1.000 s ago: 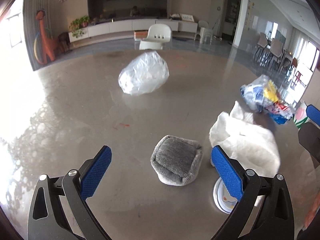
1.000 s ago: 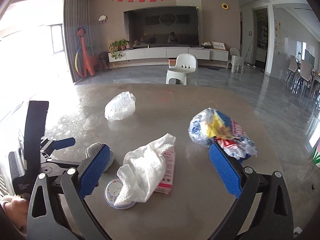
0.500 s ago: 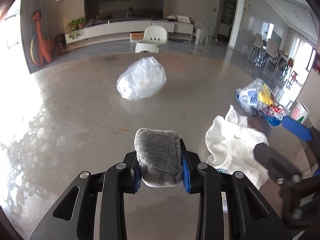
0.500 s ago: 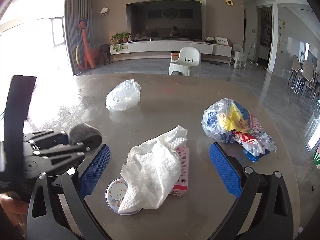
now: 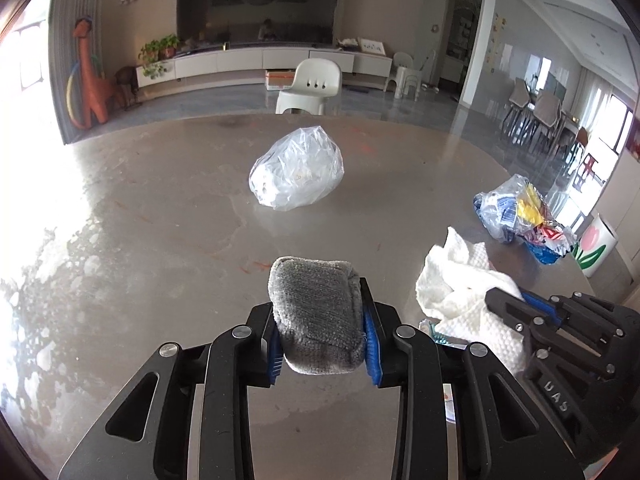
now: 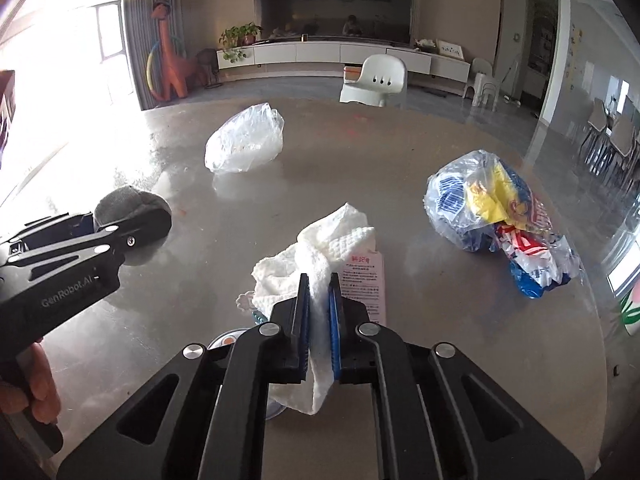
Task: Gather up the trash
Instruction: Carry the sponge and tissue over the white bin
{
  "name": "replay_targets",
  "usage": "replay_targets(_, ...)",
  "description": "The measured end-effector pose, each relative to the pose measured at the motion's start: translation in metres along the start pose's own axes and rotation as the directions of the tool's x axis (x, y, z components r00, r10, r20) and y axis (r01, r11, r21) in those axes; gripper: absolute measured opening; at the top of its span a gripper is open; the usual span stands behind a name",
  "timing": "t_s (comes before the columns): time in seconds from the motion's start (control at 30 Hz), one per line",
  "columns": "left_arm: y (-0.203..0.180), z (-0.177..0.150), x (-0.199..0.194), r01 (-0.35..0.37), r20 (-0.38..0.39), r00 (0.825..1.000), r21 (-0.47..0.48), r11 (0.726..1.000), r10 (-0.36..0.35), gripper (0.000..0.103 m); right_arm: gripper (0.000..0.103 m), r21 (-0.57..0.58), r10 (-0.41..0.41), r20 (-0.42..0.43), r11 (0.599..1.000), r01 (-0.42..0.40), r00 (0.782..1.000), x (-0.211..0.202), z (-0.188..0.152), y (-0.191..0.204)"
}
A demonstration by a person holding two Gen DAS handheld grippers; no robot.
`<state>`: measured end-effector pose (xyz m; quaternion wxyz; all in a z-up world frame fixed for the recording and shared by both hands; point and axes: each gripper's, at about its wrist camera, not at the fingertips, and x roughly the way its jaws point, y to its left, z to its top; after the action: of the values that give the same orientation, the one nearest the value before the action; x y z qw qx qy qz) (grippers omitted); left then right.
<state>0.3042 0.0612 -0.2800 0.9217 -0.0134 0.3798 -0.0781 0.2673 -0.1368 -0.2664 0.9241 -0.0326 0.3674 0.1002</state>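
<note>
My left gripper (image 5: 320, 312) is shut on a grey folded cloth wad (image 5: 316, 312) and holds it a little above the grey table (image 5: 160, 208). The same wad (image 6: 128, 204) shows at the left of the right wrist view. My right gripper (image 6: 319, 300) is shut on a crumpled white paper towel (image 6: 320, 248), which drapes over a pink-and-white packet (image 6: 366, 284). A clear plastic bag (image 5: 298, 172) lies farther back in the middle. A bag of coloured wrappers (image 6: 492, 212) lies at the right.
A small round lid (image 6: 228, 338) lies under the towel near my right gripper. A white bin with a flower print (image 5: 596, 248) stands past the table's right edge. A white chair (image 5: 308, 88) stands behind the table. A hand (image 6: 36, 380) holds the left gripper.
My left gripper closed on the grey cloth wad and lifted it slightly. My right gripper came down over the white paper towel and closed on it.
</note>
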Motion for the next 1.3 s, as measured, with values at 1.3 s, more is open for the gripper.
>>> replay_targets(1.3, -0.205, -0.006, -0.152, 0.228, 0.099, 0.961, 0.247, 0.942, -0.259, 0.031, 0.009, 0.193, -0.119, 0.289, 0.979, 0.064, 0.950, -0.253, -0.038, -0.119)
